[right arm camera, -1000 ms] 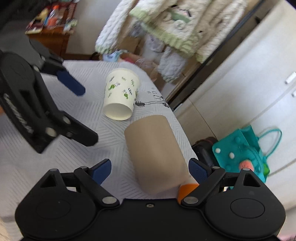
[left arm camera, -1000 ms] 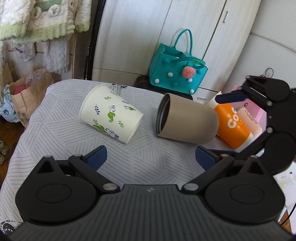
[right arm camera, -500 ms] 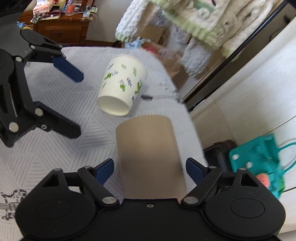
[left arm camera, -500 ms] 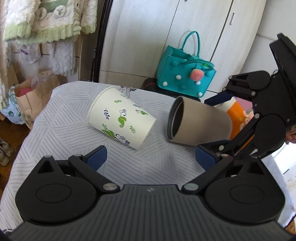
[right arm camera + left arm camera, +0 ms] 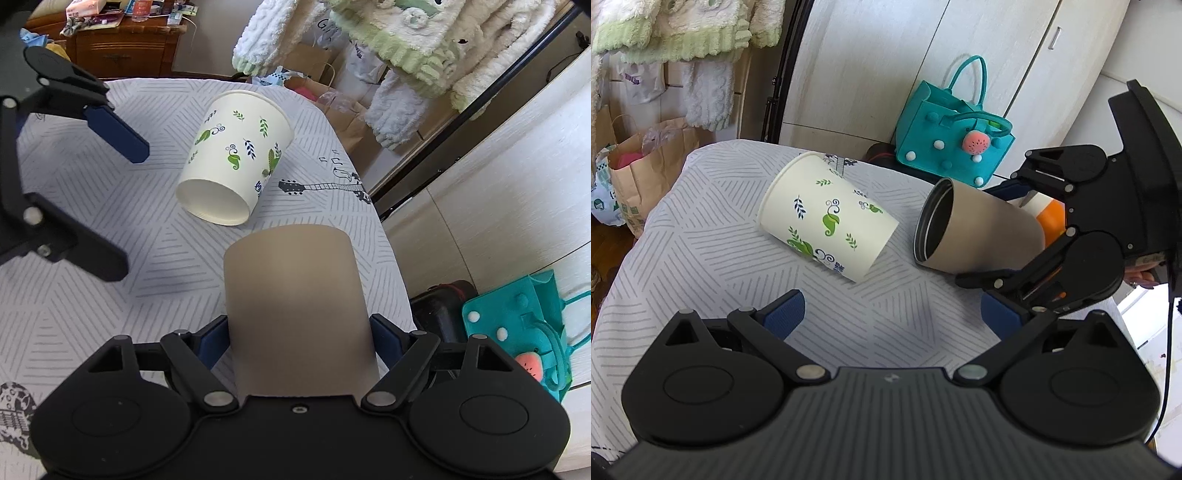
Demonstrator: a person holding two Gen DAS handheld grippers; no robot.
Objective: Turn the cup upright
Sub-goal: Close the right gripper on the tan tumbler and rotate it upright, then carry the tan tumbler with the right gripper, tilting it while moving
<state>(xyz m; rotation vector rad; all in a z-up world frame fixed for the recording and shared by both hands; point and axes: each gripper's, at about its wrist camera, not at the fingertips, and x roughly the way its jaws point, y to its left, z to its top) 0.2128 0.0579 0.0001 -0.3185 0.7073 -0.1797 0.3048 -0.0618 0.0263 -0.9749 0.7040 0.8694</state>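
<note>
A tan cup (image 5: 979, 236) lies on its side, mouth toward the left, its base end lifted a little off the cloth. My right gripper (image 5: 299, 338) is shut on the tan cup (image 5: 295, 302) near its base; it also shows in the left wrist view (image 5: 1008, 236). A white paper cup with green leaf prints (image 5: 827, 225) lies on its side to the left, also seen in the right wrist view (image 5: 232, 158). My left gripper (image 5: 892, 314) is open and empty, hovering in front of both cups; it also shows in the right wrist view (image 5: 122, 203).
The table has a grey striped cloth (image 5: 701, 240). An orange bottle (image 5: 1051, 218) lies behind the tan cup. A teal handbag (image 5: 953, 147) stands on the floor beyond the table. A paper bag (image 5: 631, 162) and hanging towels (image 5: 683, 37) are at the left.
My right gripper has closed around the tan cup's base end and begun tilting it up. My left gripper has drawn back slightly; the paper cup has not moved.
</note>
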